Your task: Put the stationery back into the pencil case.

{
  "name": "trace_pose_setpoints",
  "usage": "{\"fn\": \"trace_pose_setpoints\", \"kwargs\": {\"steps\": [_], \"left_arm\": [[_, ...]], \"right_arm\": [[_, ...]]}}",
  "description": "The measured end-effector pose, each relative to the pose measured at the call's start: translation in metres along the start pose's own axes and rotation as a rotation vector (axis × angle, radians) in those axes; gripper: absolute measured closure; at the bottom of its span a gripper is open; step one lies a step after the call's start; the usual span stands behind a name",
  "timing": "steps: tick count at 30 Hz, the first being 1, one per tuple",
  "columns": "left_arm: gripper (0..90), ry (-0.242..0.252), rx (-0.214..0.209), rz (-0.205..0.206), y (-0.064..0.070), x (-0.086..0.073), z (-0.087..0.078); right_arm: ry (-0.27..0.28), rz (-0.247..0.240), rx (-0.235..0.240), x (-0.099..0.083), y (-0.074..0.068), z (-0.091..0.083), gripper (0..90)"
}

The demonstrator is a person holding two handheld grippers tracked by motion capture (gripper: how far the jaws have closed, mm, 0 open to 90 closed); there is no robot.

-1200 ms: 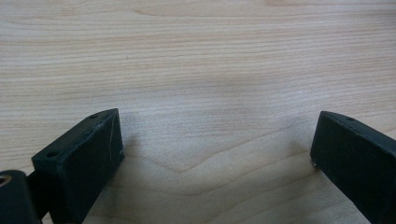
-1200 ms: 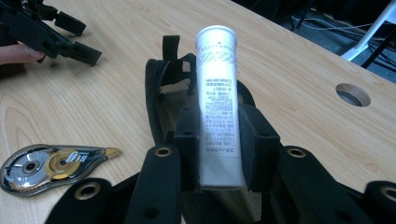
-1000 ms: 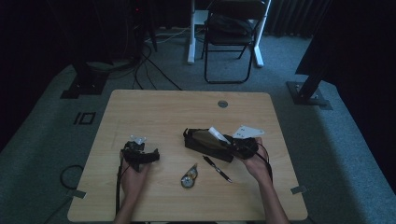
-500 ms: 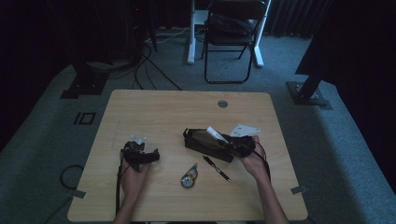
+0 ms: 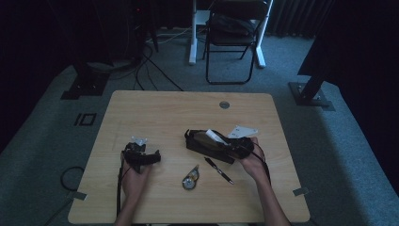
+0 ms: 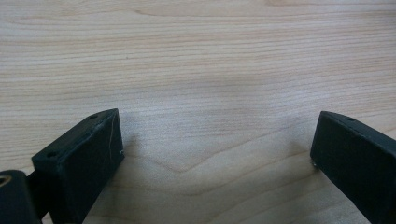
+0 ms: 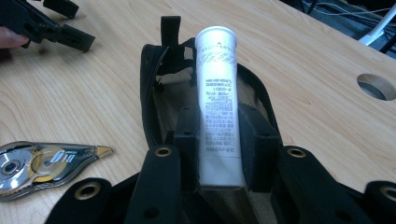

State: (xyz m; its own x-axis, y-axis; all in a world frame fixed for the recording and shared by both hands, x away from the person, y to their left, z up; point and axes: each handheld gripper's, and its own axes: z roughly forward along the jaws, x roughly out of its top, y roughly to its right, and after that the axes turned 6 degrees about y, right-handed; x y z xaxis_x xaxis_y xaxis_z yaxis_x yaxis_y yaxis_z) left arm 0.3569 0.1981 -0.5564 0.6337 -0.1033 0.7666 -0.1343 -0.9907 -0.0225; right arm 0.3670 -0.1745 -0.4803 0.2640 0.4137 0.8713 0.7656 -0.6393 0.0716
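Room: dim, grey carpet, a folding chair [image 5: 231, 35] at 12 o'clock beyond the wooden table [image 5: 155, 113].
Table: pale wood with a round cable hole [image 5: 224, 104] toward 1 o'clock of its middle.
Pouch: a black zip pouch [image 5: 207, 145] lies open just right of the table's middle; in the right gripper view its mouth [image 7: 161, 88] gapes under the tube.
Tube: a white tube [image 7: 218, 98] with printed text, clamped between the right jaws and held over the open pouch, its cap end pointing to 12 o'clock in that view.
Right gripper: right gripper [image 5: 235, 145] clenched on the tube, at 3 o'clock of the pouch in the high view.
Left gripper: left gripper [image 5: 149, 156] rests on the table at 9 o'clock of the pouch, well apart from it; jaws spread wide over bare wood, holding nothing.
Tape roller: a clear correction tape roller [image 5: 190, 179] at 6 o'clock of the pouch.
Pen: a black pen [image 5: 219, 170] just right of the roller.
Card: a white card [image 5: 242, 131] at 1 o'clock of the pouch.
Change: over the last second the right gripper has edged slightly left toward the pouch with the tube; the left gripper has stayed where it was.
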Motion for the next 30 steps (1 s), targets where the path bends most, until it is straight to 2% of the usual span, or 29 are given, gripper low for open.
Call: {"fn": "trace_pose_setpoints", "kwargs": {"steps": [30], "left_arm": [[2.7,0.0,0.0,0.0,0.0,0.0,0.0]], "right_arm": [[-0.073,-0.011,0.001,-0.004,0.0,0.021,71.2]]}}
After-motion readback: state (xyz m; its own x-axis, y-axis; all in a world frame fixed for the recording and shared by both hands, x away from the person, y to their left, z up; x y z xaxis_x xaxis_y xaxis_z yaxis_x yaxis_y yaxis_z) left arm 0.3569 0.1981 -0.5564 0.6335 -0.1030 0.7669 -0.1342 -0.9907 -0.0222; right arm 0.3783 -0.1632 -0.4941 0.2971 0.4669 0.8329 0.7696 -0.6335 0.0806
